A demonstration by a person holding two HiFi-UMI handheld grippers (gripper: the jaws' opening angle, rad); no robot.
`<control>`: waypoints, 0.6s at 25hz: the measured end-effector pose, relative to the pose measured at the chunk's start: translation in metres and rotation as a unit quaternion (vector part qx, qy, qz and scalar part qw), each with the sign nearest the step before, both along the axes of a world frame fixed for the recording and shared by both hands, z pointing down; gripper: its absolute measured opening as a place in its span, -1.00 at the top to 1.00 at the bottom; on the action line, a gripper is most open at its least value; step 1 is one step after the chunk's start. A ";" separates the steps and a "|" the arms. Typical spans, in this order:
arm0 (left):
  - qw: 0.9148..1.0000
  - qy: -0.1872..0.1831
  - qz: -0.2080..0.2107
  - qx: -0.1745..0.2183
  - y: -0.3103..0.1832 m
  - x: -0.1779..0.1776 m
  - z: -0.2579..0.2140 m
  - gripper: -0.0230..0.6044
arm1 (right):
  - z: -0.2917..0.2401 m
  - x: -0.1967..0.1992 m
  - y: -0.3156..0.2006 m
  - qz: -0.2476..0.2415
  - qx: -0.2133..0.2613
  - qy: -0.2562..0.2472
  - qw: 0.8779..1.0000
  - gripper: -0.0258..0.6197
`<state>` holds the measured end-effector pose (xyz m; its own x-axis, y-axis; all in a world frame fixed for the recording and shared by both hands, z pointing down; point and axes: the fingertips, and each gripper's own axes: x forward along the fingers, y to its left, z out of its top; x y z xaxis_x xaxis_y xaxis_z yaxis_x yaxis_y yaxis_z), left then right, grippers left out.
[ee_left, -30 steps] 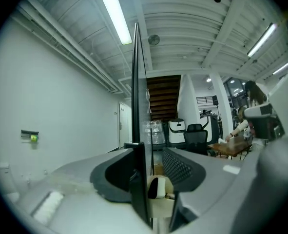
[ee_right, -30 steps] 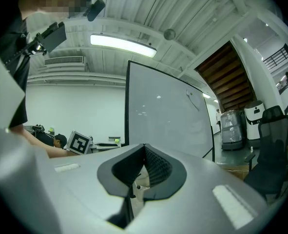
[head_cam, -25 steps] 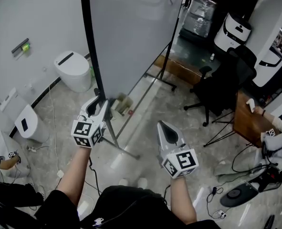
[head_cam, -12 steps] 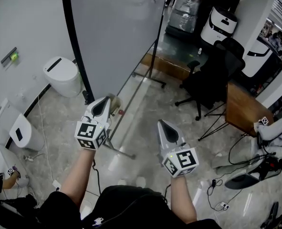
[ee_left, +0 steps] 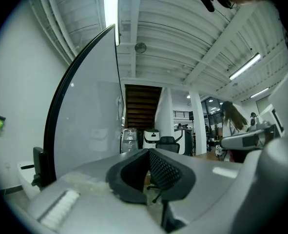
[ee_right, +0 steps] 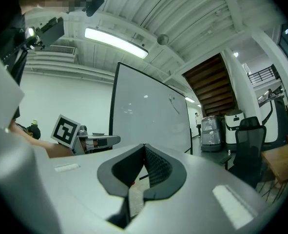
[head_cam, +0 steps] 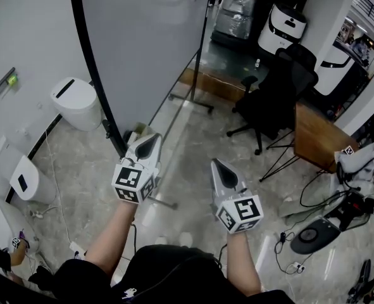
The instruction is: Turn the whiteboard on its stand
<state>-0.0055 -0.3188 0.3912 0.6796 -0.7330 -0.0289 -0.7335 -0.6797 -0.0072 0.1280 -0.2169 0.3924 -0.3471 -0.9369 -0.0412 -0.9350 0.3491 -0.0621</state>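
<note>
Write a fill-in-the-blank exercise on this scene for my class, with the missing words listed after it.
1. The frame of the whiteboard is coloured ___.
2. The right gripper holds nothing, and its jaws are ___.
3. In the head view, the chair stands to the ___ of the whiteboard.

Missing words: black; shut; right
</note>
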 end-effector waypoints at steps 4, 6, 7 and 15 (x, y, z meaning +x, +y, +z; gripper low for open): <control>1.000 0.003 0.006 -0.008 0.009 0.008 0.006 0.92 | 0.004 0.001 0.000 0.001 -0.005 0.009 1.000 0.90; 1.000 0.004 0.006 -0.010 0.011 0.007 0.007 0.92 | 0.004 -0.001 -0.001 0.000 -0.007 0.009 1.000 0.90; 1.000 0.004 0.006 -0.011 0.011 0.006 0.007 0.92 | 0.004 -0.002 -0.002 0.000 -0.008 0.009 1.000 0.90; 1.000 0.006 -0.006 -0.013 0.002 -0.005 0.007 0.91 | 0.002 -0.007 -0.010 -0.008 -0.006 0.011 1.000 0.90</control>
